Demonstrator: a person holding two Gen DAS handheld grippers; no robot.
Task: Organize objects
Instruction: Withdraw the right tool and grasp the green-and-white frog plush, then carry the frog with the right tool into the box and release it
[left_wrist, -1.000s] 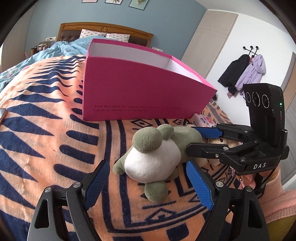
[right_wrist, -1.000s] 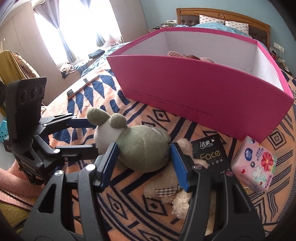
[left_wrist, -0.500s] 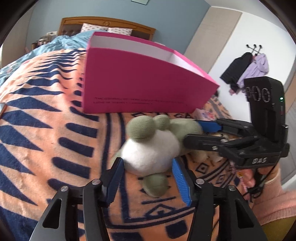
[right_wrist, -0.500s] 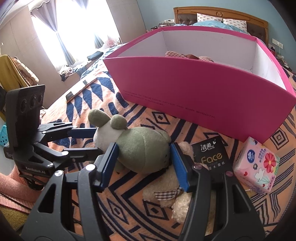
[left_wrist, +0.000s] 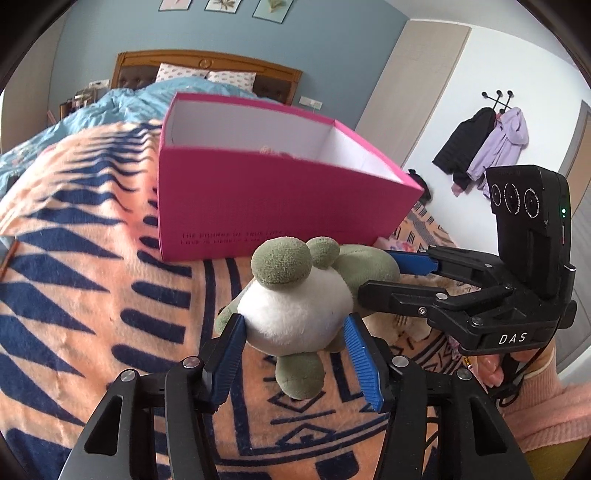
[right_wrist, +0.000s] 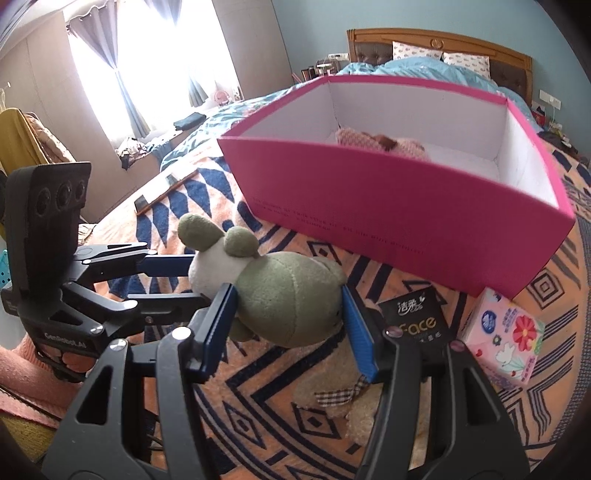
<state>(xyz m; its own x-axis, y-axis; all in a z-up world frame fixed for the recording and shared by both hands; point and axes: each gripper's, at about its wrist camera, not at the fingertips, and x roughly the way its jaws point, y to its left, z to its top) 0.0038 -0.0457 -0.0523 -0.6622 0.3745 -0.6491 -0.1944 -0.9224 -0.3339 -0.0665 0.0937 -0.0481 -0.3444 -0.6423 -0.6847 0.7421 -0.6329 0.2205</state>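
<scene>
Green-and-white plush frog (left_wrist: 295, 295) sits at the centre of both views, caught between two pairs of tongs above an orange blanket (left_wrist: 92, 295) with navy triangles. In the left wrist view, the left gripper (left_wrist: 293, 354) fills the lower middle of the frame, its blue ribbed pads (left_wrist: 358, 354) pressed against either side of the toy's white head, jaws narrowed onto it. The right gripper (left_wrist: 399, 277) reaches in from the right edge and closes on the green body behind the head.

In the right wrist view, the right gripper (right_wrist: 288, 325) occupies the lower middle, its blue pads squeezing the frog's (right_wrist: 288, 295) round green body, while the left gripper (right_wrist: 177, 280) comes in from the left edge and clamps the pale head.

Behind the toy, in the upper middle, stands an open pink cardboard box (right_wrist: 369, 206) with white inner walls; a pinkish soft item (right_wrist: 373, 142) lies inside. At lower right of this view, a black tissue pack (right_wrist: 417, 321) lies just beside a pink floral tissue pack (right_wrist: 502, 339), which touches the box's corner. A beige teddy bear (right_wrist: 332, 387) with a checked bow lies under the right gripper's fingers.
</scene>
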